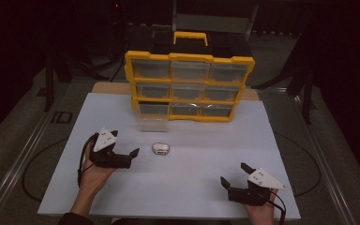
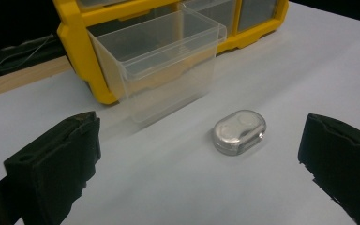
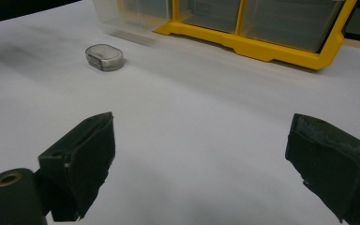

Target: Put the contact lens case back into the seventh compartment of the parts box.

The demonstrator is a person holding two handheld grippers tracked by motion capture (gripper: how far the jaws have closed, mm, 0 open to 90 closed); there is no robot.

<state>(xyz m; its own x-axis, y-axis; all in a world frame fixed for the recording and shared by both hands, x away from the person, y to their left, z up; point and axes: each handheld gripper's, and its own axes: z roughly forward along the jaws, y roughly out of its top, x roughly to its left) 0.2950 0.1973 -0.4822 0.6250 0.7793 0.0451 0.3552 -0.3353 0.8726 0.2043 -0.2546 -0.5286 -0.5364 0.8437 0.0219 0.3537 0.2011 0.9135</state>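
Small clear case (image 1: 160, 148) lies centre frame, below pulled-out drawer (image 1: 149, 123). Left gripper (image 1: 123, 156) nearest, jaws apart; right gripper (image 1: 234, 175) idle, jaws apart. Risk: smooth rounded case slips from the pinch.

In the high view the small oval case (image 1: 161, 148) is too small to show what it holds, and the contents of the yellow organizer (image 1: 189, 86) stay unreadable behind its cloudy drawer fronts. The left gripper view cuts the organizer off along the top edge, and the far rim of the pulled-out clear drawer (image 2: 161, 61) blurs into it. The right gripper view crops that drawer to a sliver at the top; the right jaw runs off the bottom corner in both gripper views
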